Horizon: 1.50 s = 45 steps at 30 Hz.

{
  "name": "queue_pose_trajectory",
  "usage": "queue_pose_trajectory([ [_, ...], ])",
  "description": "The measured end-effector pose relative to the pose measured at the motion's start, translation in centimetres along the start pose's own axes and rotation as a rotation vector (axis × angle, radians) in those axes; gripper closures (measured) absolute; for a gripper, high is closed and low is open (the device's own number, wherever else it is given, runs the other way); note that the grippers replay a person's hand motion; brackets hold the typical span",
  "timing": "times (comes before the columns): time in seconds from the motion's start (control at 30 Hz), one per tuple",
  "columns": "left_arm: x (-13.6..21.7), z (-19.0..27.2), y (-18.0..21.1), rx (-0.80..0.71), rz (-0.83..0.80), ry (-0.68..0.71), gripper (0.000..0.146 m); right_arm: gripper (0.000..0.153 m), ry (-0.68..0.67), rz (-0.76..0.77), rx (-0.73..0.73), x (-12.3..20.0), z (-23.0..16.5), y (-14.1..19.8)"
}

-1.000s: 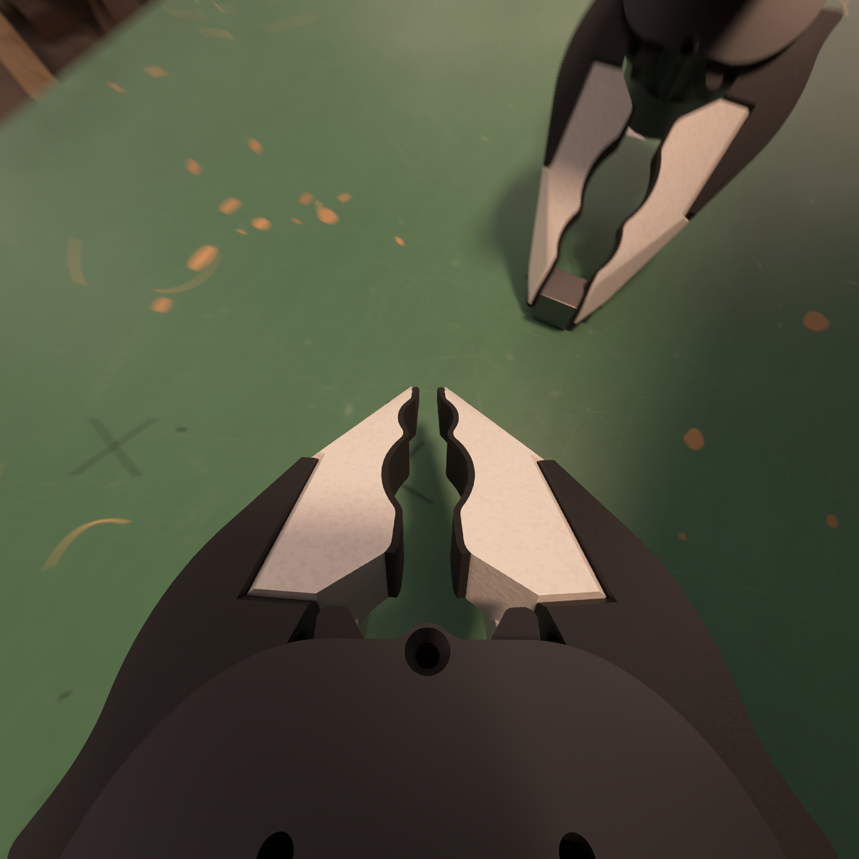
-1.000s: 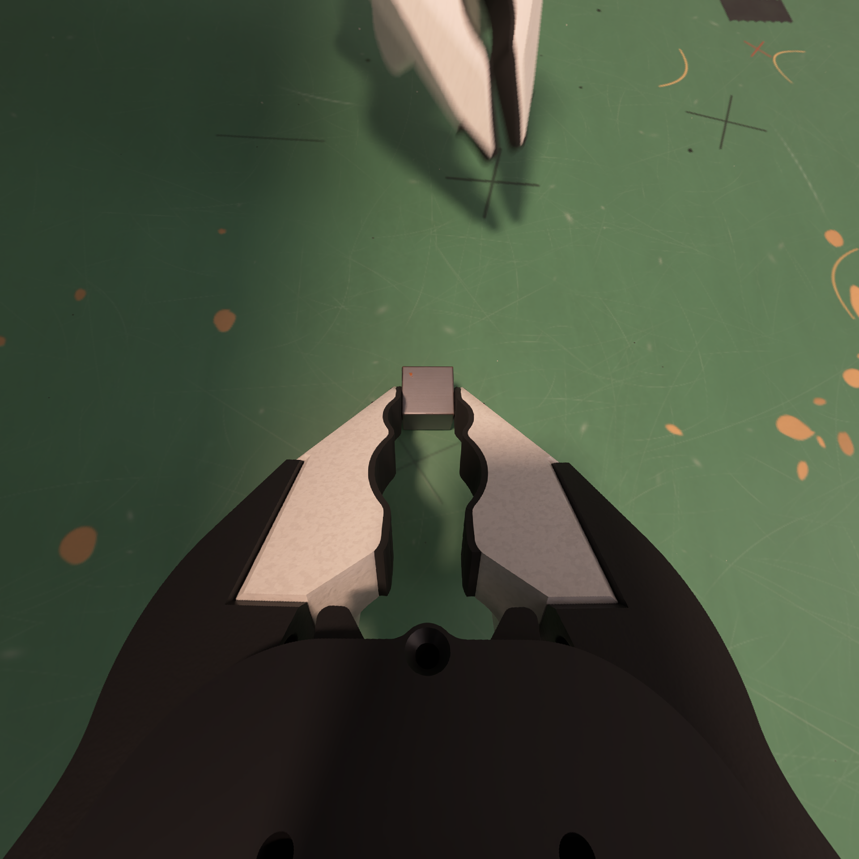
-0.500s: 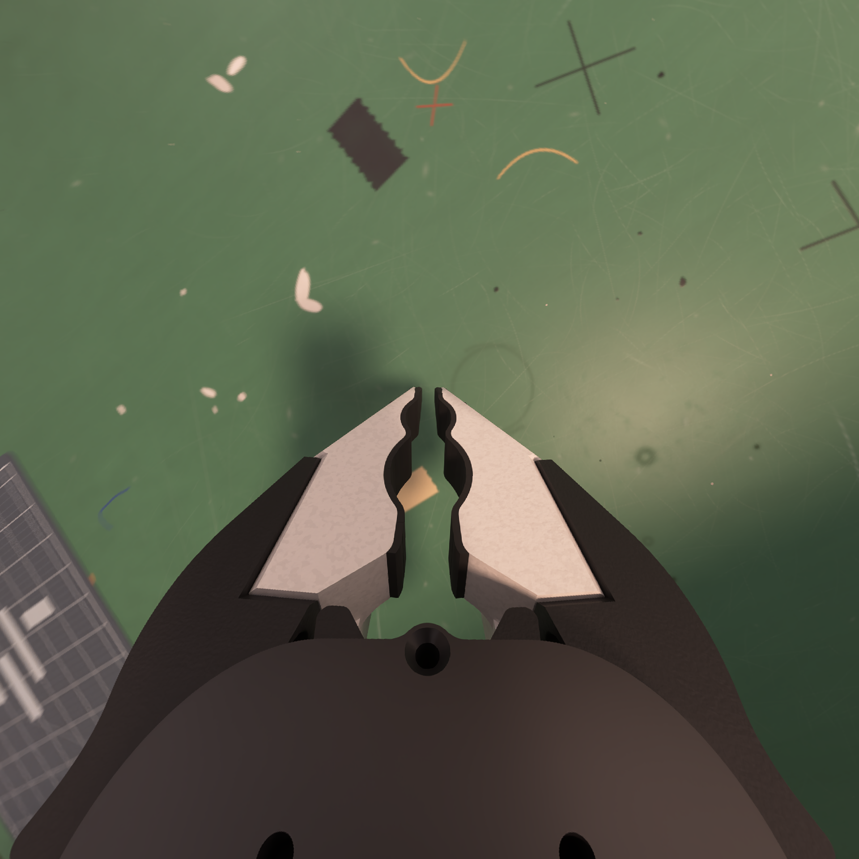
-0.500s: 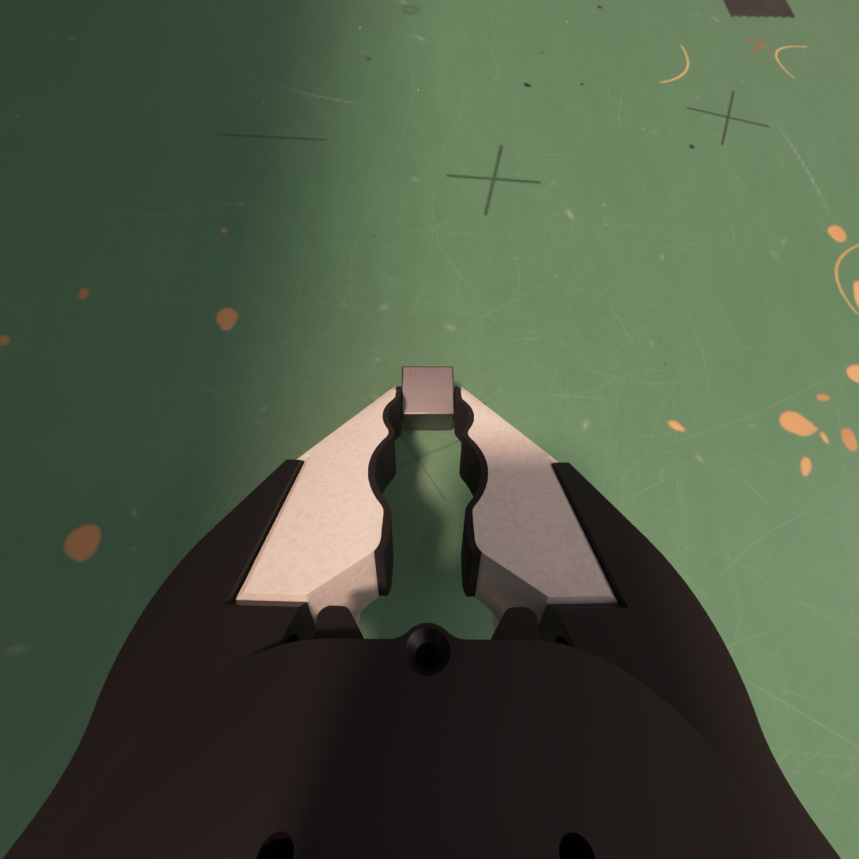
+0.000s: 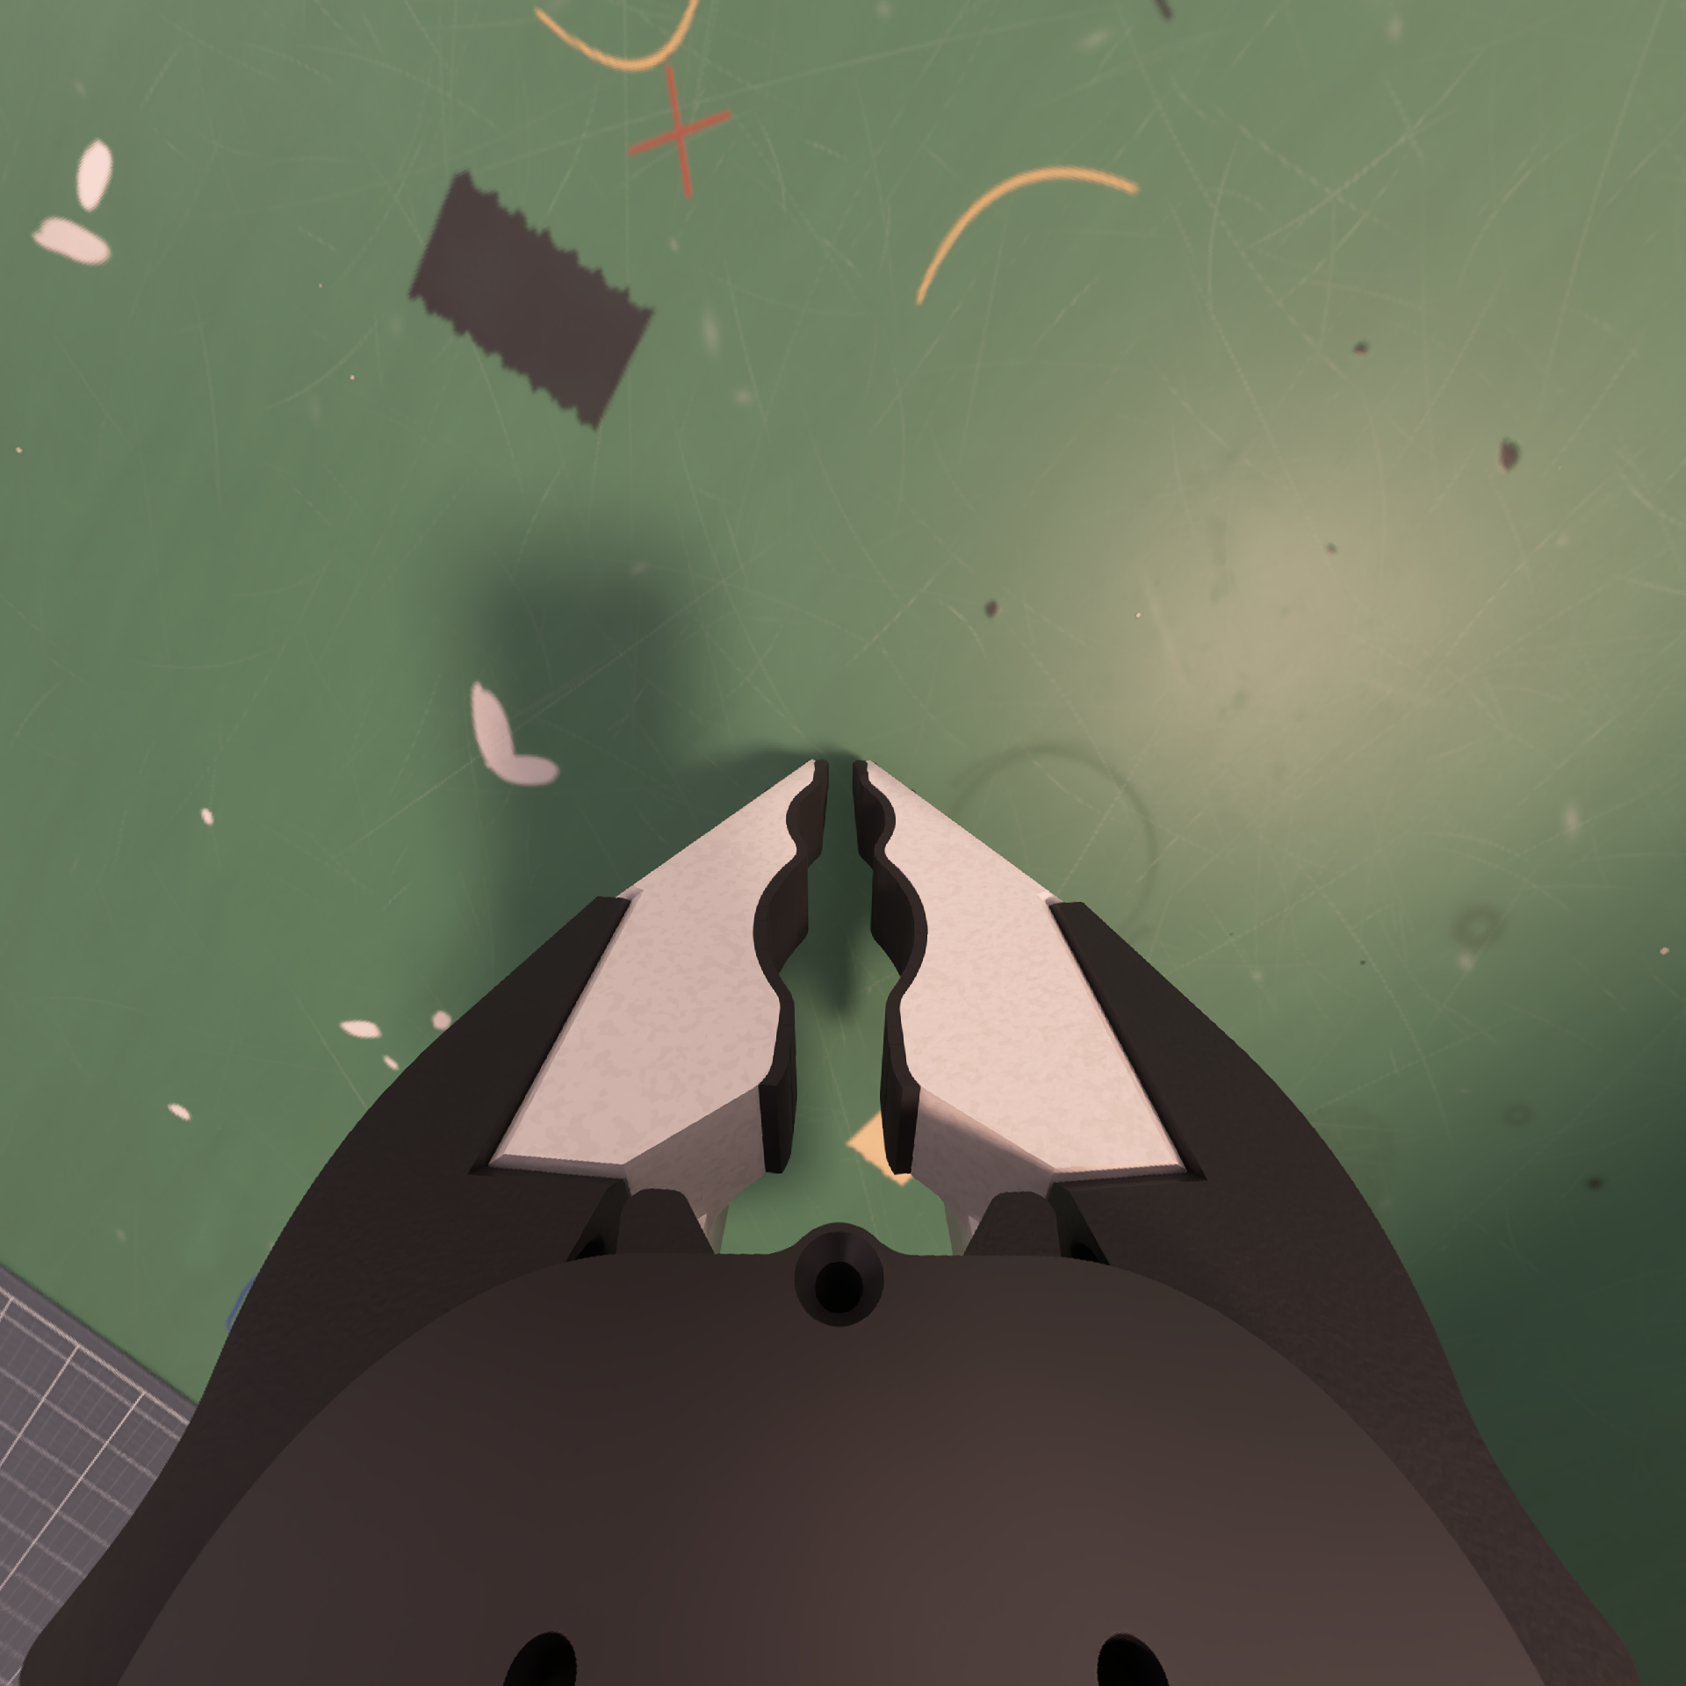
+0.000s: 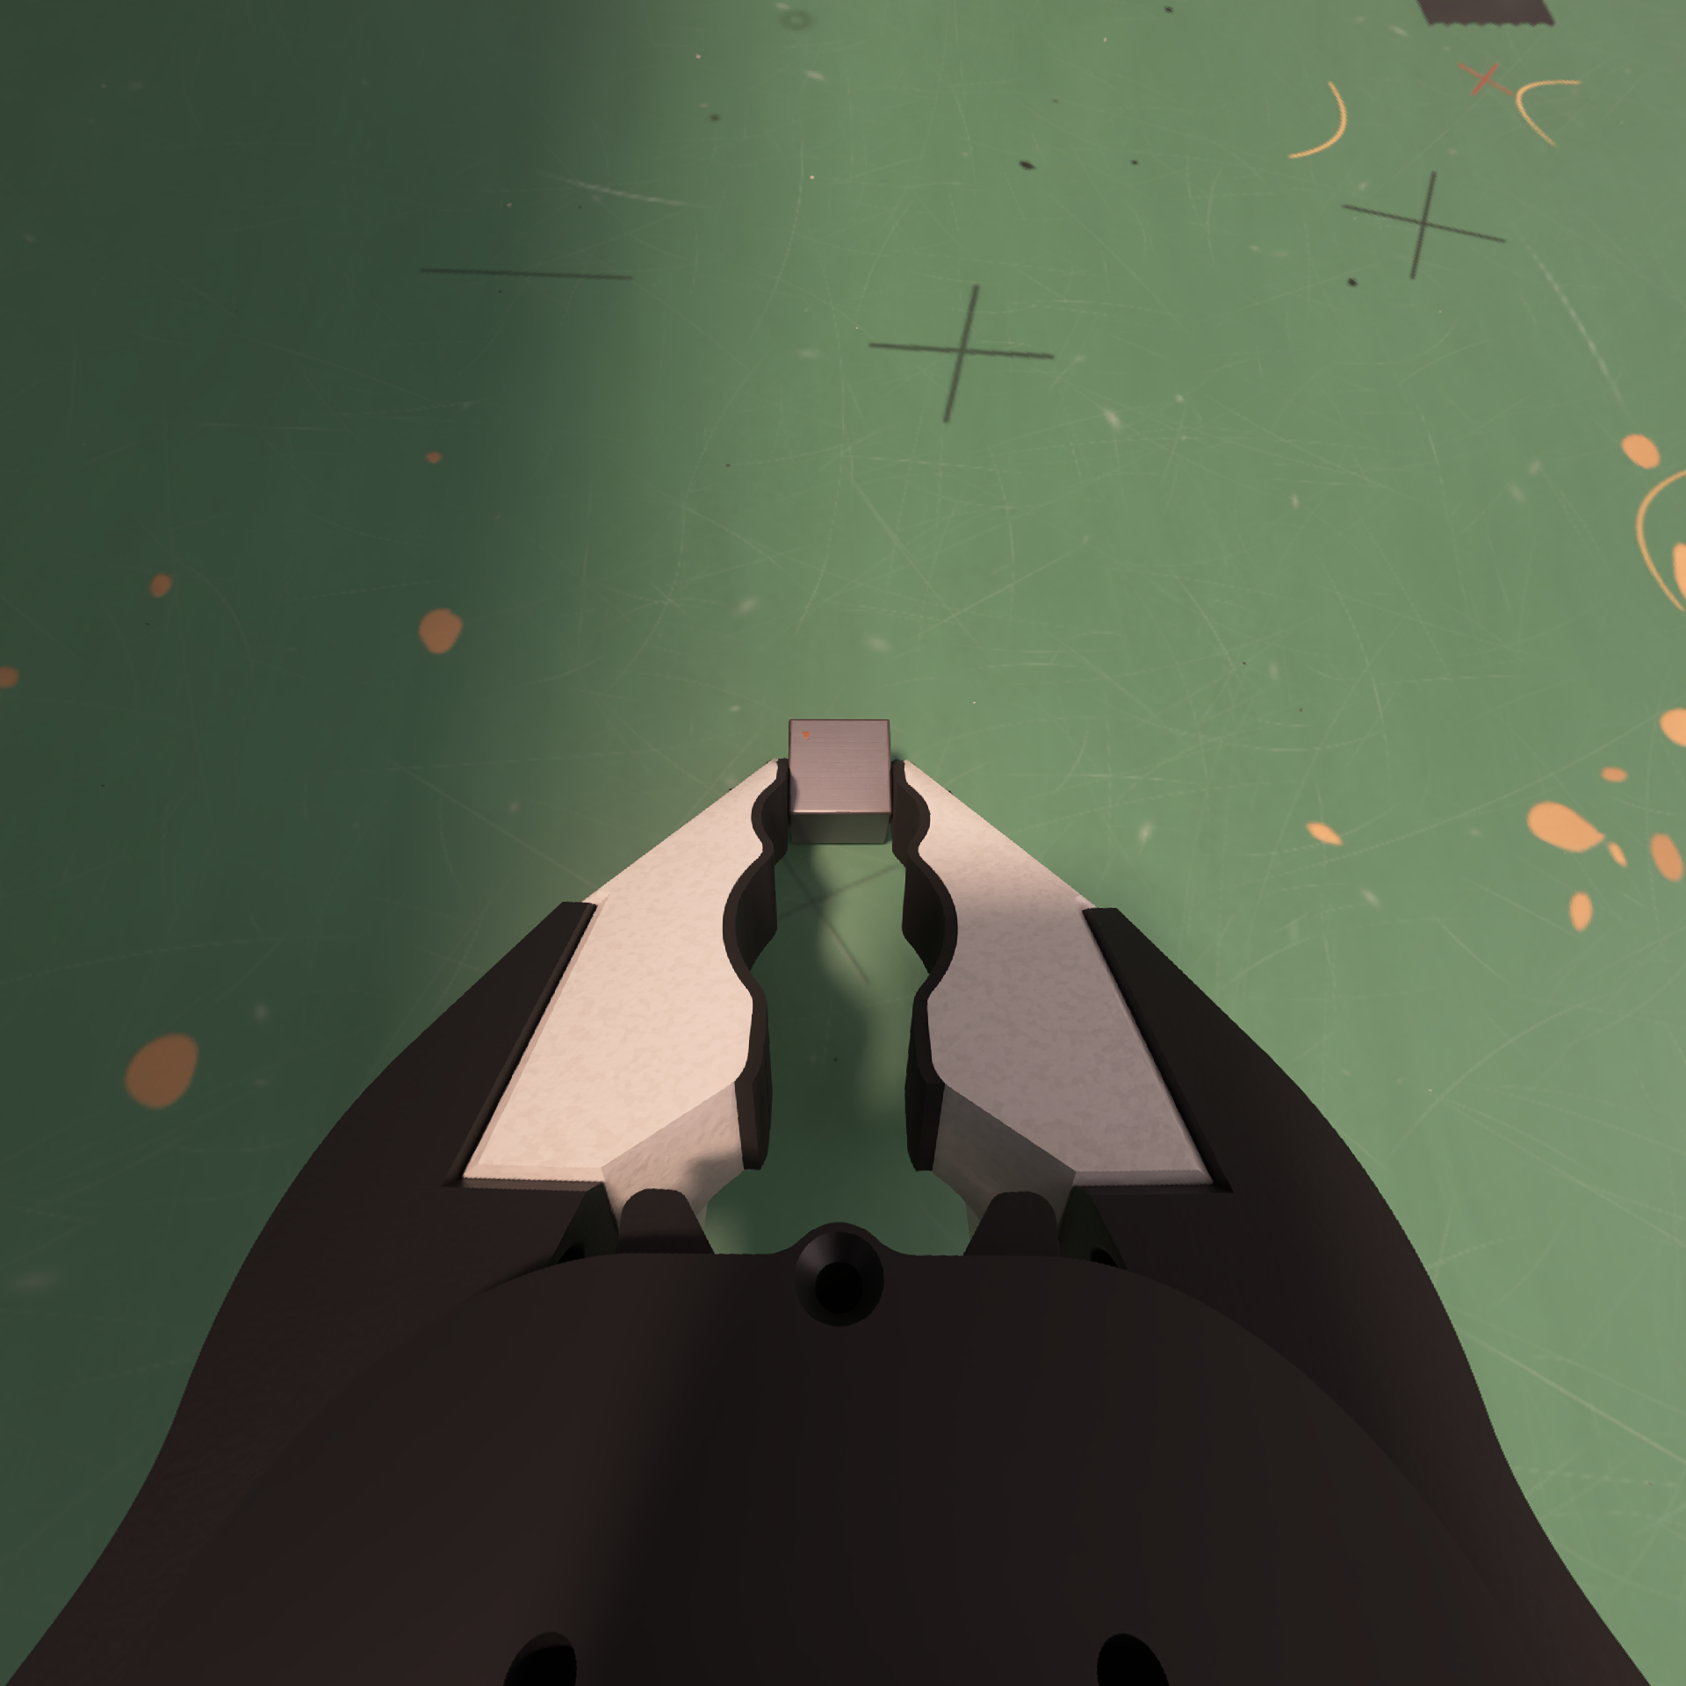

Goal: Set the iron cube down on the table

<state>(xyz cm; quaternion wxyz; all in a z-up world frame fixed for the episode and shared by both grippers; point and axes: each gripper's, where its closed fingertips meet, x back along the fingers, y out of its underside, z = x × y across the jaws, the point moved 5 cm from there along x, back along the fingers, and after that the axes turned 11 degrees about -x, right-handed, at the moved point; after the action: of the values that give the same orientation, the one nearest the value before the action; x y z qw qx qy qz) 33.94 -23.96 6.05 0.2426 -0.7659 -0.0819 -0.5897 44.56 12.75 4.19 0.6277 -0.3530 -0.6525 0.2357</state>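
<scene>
The iron cube (image 6: 837, 766) is a small grey metal block pinched between the tips of my right gripper (image 6: 839, 785), which is shut on it. The cube sits low over the green table (image 6: 1186, 639); I cannot tell whether it touches the surface. My left gripper (image 5: 839, 771) is shut with only a thin slit between its tips and holds nothing. It hangs over a different part of the green table (image 5: 1186, 456). The cube and the right gripper do not show in the left wrist view.
A black patch with jagged edges (image 5: 529, 301) lies ahead to the left of the left gripper. A grey gridded mat (image 5: 73, 1423) is at the lower left. A small tan scrap (image 5: 871, 1145) lies under the left fingers. Dark cross marks (image 6: 958, 351) and orange spots (image 6: 440, 629) dot the table.
The left gripper turned away from the right gripper and the cube, then moved forward over the table. It has left the right wrist view. The right gripper and cube have not moved.
</scene>
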Motion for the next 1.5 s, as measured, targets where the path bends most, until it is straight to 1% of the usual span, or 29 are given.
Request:
queue_pose_trajectory([
  [0.07,-0.1,0.0,-0.1,0.018,0.011,0.011,0.142,0.131,-0.005,-0.001,-0.006,0.0,0.0,0.0],
  [0.17,-0.1,-0.2,0.1,0.085,0.033,0.013,0.143,0.131,-0.005,-0.001,-0.006,0.0,0.1,0.0],
  [0.23,0.1,-0.2,0.2,0.130,0.061,-0.012,0.144,0.131,-0.004,-0.001,-0.005,0.0,0.1,-0.1],
  [0.3,1.1,0.0,0.1,0.172,0.116,-0.043,0.144,0.131,-0.004,-0.001,-0.007,0.0,0.1,-0.1],
  [0.4,4.5,0.9,0.0,0.233,0.181,-0.149,0.144,0.131,-0.002,-0.001,-0.005,0.0,0.1,-0.1],
  [0.5,9.2,3.7,-1.9,0.210,0.308,-0.258,0.144,0.131,0.007,0.002,0.005,0.0,0.1,-0.1],
  [0.57,11.0,6.3,-3.9,0.168,0.374,-0.271,0.144,0.131,0.011,0.004,0.009,0.0,0.1,-0.2],
  [0.6,11.2,7.7,-5.0,0.144,0.393,-0.250,0.144,0.131,0.012,0.004,0.009,0.0,0.1,-0.2],
  [0.67,9.9,11.0,-7.7,0.087,0.429,-0.128,0.144,0.131,0.014,0.004,0.010,0.0,0.1,-0.2],
  [0.73,7.0,14.4,-10.1,0.043,0.437,0.024,0.144,0.131,0.016,0.005,0.011,-0.1,0.1,-0.2],
  [0.8,3.7,17.4,-11.7,0.035,0.405,0.151,0.144,0.131,0.021,0.007,0.019,-0.1,0.1,-0.2],
  [0.9,0.4,19.8,-13.4,0.065,0.384,0.235,0.144,0.131,0.028,0.009,0.030,-0.1,0.1,-0.2],
  [0.97,-0.8,20.3,-14.3,0.080,0.393,0.232,0.144,0.131,0.034,0.011,0.037,-0.1,0.0,-0.3],
  [1.07,-1.7,20.3,-15.0,0.070,0.401,0.176,0.143,0.131,0.044,0.015,0.051,-0.1,0.0,-0.3],
  [1.17,-1.6,20.0,-15.1,0.041,0.383,0.145,0.142,0.131,0.046,0.016,0.053,-0.1,0.0,-0.3],
  [1.23,-0.9,19.5,-15.3,0.046,0.397,0.114,0.140,0.131,0.048,0.016,0.055,-0.1,0.0,-0.3],
  [1.33,-0.4,17.7,-15.4,0.157,0.427,0.043,0.138,0.131,0.061,0.020,0.071,-0.1,-0.1,-0.3],
  [1.43,-1.1,16.6,-15.5,0.240,0.398,0.016,0.132,0.131,0.068,0.023,0.079,-0.1,-0.1,-0.3],
  [1.5,-1.8,16.4,-15.7,0.269,0.377,0.002,0.131,0.131,0.069,0.023,0.080,-0.1,-0.1,-0.3],
])
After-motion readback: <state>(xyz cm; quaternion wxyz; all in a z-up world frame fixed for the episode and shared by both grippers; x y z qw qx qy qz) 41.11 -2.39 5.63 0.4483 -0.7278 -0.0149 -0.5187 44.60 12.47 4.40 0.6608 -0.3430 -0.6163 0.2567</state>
